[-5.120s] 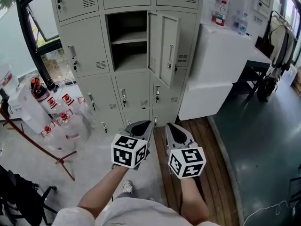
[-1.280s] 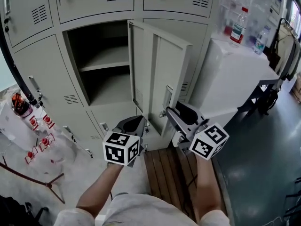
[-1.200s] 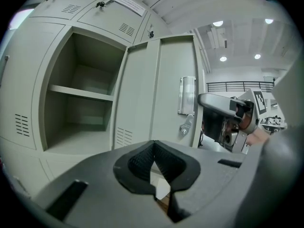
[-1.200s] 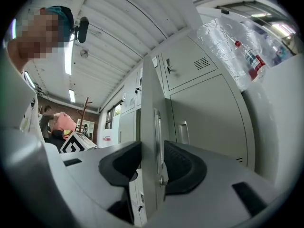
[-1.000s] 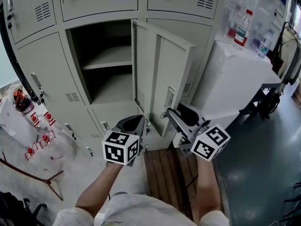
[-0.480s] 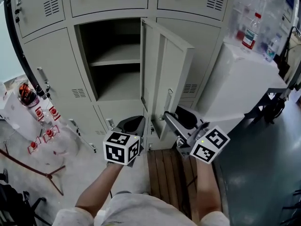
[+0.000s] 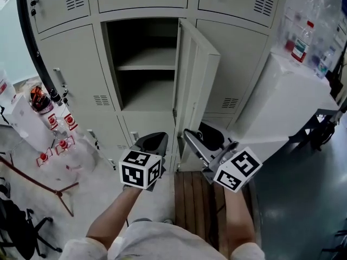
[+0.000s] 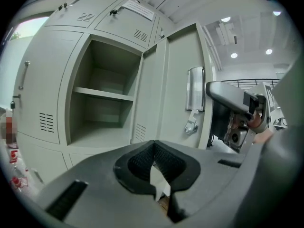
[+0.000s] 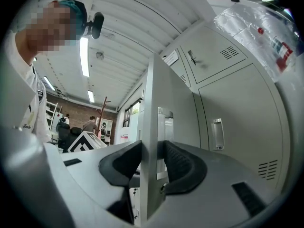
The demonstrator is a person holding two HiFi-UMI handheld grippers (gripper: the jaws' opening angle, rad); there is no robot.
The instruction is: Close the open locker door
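At far left, a cluster of red-capped bottles (image 7: pixel 54 140) sits on the floor, well clear of anything I need to swing. My left gripper (image 7: pixel 153 141) hangs low in front of the lockers with its jaws drawn nearly together and nothing between them. Above it is the open compartment (image 7: pixel 143 91), bare apart from its one shelf (image 7: pixel 145 67).

The locker door (image 7: pixel 198 85) stands out at roughly a right angle to the cabinet front, hinged on the compartment's right side, its free edge towards me. My right gripper (image 7: pixel 198 136) is down at the lower part of that free edge. In the right gripper view the edge runs straight up between the pads, and I read the jaws as pinched onto it. So the hold looks made, but the whole swing is left to do — the door has to travel left across the opening and seat in the frame.

Room for that looks fair: the opening is unobstructed. My one concern is the left gripper, which I judge sits close to the door's sweep, so I'd keep it low or draw it back. To the right, the white cabinet (image 7: pixel 282 107) stands near the door's outer face — little slack that way, though closing moves away from it.
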